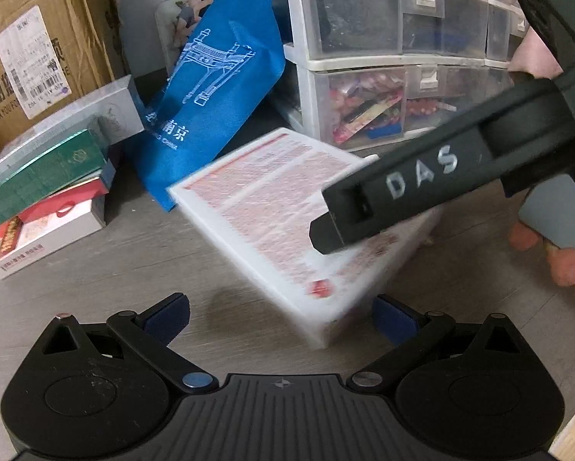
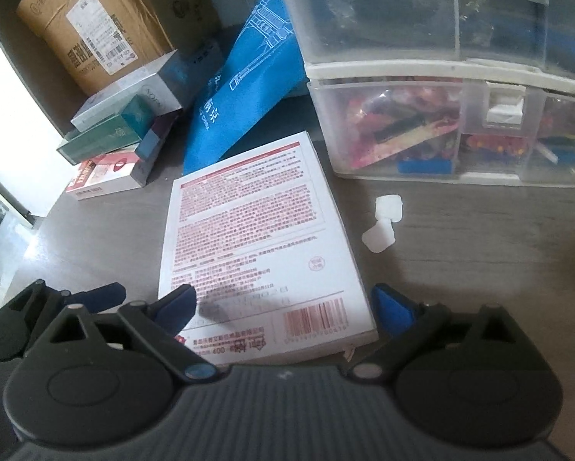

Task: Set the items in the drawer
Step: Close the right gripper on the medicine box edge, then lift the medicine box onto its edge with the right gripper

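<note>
A flat white box with red print point(image 2: 256, 238) lies between my right gripper's point(image 2: 283, 307) open blue pads, its near edge by the gripper body; contact with the pads is unclear. In the left wrist view the same box point(image 1: 287, 223) looks blurred and tilted, with the right gripper's black finger point(image 1: 402, 188) over its right part. My left gripper point(image 1: 281, 319) is open and empty, its right pad point(image 1: 395, 319) close to the box's near corner. The clear plastic drawer unit point(image 2: 460, 126) stands behind, drawers closed; it also shows in the left wrist view point(image 1: 383, 77).
A blue fabric bag point(image 1: 214, 92) leans against the drawer unit. A stack of small boxes point(image 1: 45, 199) sits at the left before a cardboard carton point(image 1: 37, 50). Two white scraps point(image 2: 383, 223) lie right of the white box. A person's hand point(image 1: 556, 238) is at the right edge.
</note>
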`<state>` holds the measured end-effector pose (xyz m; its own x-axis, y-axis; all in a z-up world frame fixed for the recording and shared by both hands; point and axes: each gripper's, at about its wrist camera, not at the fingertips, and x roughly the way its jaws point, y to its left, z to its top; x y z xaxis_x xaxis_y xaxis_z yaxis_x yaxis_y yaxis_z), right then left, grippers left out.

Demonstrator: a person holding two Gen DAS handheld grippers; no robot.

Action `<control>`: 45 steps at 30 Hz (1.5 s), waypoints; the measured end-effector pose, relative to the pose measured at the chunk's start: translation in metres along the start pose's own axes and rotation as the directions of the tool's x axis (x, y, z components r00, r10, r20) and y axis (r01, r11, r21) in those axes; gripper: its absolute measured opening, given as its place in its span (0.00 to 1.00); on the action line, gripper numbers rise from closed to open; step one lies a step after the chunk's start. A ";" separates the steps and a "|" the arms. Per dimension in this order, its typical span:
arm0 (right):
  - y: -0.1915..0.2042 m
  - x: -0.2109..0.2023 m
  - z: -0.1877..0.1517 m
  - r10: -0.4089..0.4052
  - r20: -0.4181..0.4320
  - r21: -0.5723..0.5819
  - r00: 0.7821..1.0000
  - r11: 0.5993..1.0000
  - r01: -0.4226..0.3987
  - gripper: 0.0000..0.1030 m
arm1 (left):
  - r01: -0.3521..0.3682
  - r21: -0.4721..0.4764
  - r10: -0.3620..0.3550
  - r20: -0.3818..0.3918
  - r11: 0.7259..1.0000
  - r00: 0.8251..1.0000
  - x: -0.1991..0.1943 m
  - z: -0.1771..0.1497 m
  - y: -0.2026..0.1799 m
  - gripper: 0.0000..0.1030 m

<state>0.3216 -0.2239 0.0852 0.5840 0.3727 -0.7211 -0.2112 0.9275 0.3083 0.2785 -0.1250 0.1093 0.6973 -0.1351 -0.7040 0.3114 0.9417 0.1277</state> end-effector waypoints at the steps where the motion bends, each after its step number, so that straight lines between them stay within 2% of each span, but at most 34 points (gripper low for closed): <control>1: -0.001 -0.002 0.000 0.028 -0.005 0.016 1.000 0.999 -0.028 0.56 | -0.002 -0.009 0.002 -0.002 1.000 1.000 0.000 0.000 0.000 0.98; 3: -0.008 -0.005 0.002 0.111 -0.026 0.085 0.993 0.990 -0.109 0.41 | -0.004 -0.025 0.004 -0.006 1.000 1.000 0.001 0.001 0.002 0.97; 10: 0.001 -0.015 -0.001 0.106 -0.015 0.058 0.994 0.993 -0.105 0.32 | 0.021 -0.016 -0.021 -0.008 1.000 1.000 -0.001 -0.005 0.013 0.95; 21: 0.010 -0.025 0.001 0.144 -0.027 0.088 0.989 0.986 -0.141 0.29 | 0.019 -0.011 -0.019 -0.003 1.000 1.000 -0.006 -0.012 0.023 0.96; 32: -0.005 -0.025 -0.005 0.293 -0.015 0.268 0.956 0.922 -0.279 0.29 | 0.028 -0.050 -0.028 -0.013 0.998 1.000 -0.007 -0.018 0.037 0.97; 38: 0.006 -0.034 -0.005 0.331 -0.009 0.244 0.944 0.916 -0.319 0.29 | 0.013 -0.070 -0.015 -0.022 0.997 1.000 -0.006 -0.018 0.045 0.97; 41: 0.018 -0.038 -0.002 0.294 -0.019 0.204 0.956 0.937 -0.284 0.29 | 0.008 -0.076 -0.009 -0.022 0.997 1.000 -0.006 -0.018 0.046 0.97; 45: 0.028 -0.042 -0.001 0.302 -0.015 0.178 0.953 0.939 -0.294 0.29 | 0.000 -0.093 -0.002 -0.022 0.996 1.000 -0.005 -0.019 0.051 0.97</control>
<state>0.2902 -0.2140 0.1235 0.4811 0.6354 -0.6039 -0.2306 0.7564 0.6121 0.2790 -0.0701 0.1059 0.6826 -0.1301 -0.7191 0.2495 0.9664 0.0621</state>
